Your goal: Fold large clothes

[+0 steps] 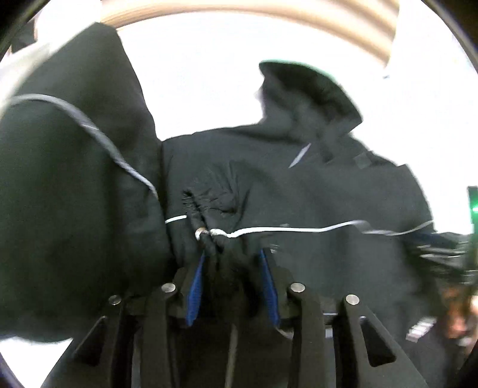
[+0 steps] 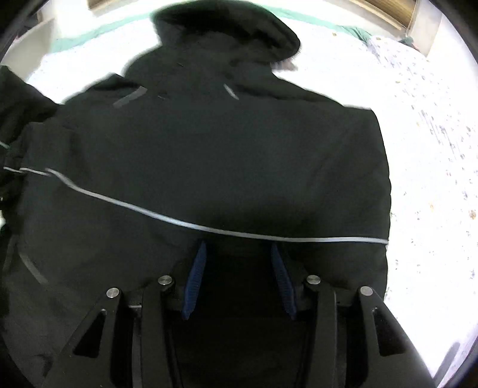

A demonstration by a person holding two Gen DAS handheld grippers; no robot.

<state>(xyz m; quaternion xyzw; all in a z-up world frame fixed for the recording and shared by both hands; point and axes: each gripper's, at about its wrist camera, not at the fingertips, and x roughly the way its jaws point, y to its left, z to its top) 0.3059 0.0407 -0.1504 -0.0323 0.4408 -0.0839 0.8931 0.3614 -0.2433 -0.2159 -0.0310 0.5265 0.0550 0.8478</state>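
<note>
A large black hooded jacket [image 2: 209,155] with a thin silver stripe lies spread on a white bed sheet [image 2: 424,155], hood at the far end. It also fills the left wrist view [image 1: 313,194]. My left gripper [image 1: 233,253] is shut on a bunched fold of the jacket's fabric near the stripe; a sleeve [image 1: 74,179] hangs lifted at the left. My right gripper [image 2: 239,250] is over the jacket's lower edge with dark fabric between its blue pads [image 2: 197,268], which stand apart; whether it clamps the cloth is unclear.
The white sheet has a speckled print at the right [image 2: 433,89] and a green blanket edge [image 2: 89,35] at the far side. A wooden headboard [image 1: 269,12] runs behind the bed.
</note>
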